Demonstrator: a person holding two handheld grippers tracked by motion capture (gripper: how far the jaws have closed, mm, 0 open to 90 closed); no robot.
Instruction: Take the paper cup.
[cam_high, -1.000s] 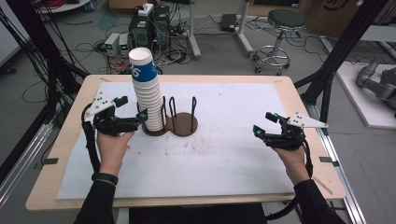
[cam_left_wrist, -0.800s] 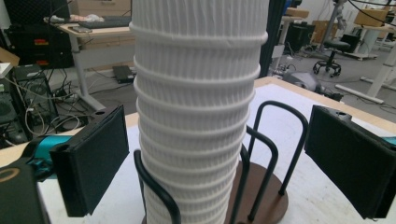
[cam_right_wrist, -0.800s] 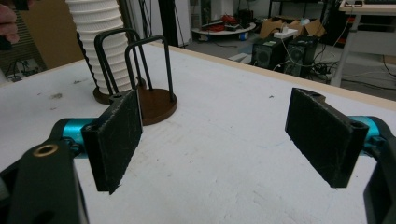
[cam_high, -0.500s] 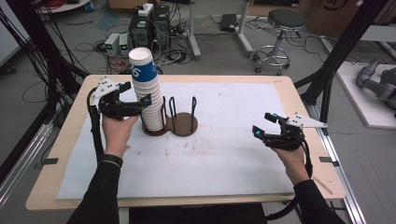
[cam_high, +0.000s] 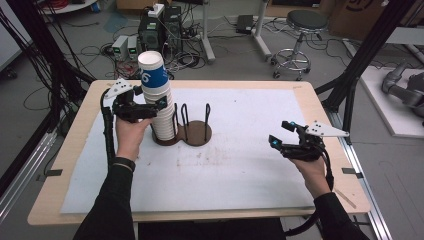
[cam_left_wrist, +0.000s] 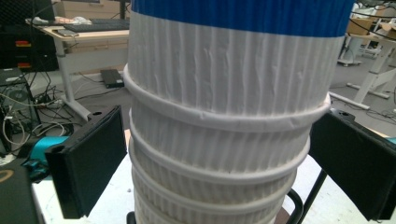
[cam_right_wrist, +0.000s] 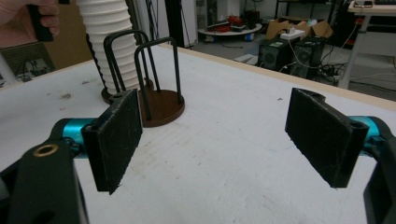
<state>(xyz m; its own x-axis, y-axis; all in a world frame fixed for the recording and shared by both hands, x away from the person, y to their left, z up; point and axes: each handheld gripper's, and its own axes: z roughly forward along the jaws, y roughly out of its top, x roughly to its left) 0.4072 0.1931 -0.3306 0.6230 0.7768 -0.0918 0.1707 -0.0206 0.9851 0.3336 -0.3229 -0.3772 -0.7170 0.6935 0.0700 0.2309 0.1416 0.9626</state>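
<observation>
The left tongs (cam_high: 159, 105) are held up near the far left part of the table (cam_high: 280, 87), their jaws spread wide after opening further just now. The right tongs (cam_high: 280, 137) hover near the right edge, jaws apart and holding nothing, forearm coming in from the near edge.

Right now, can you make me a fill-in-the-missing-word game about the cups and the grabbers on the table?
1. The tall stack of paper cups stands in the ____ ring of the brown holder, as the high view shows it.
2. The top cup has a wide ____ band.
3. The left gripper has its jaws on either side of the stack, ____ touching it.
4. The right gripper holds ____ between its jaws.

Missing words: left; blue; not; nothing
</observation>
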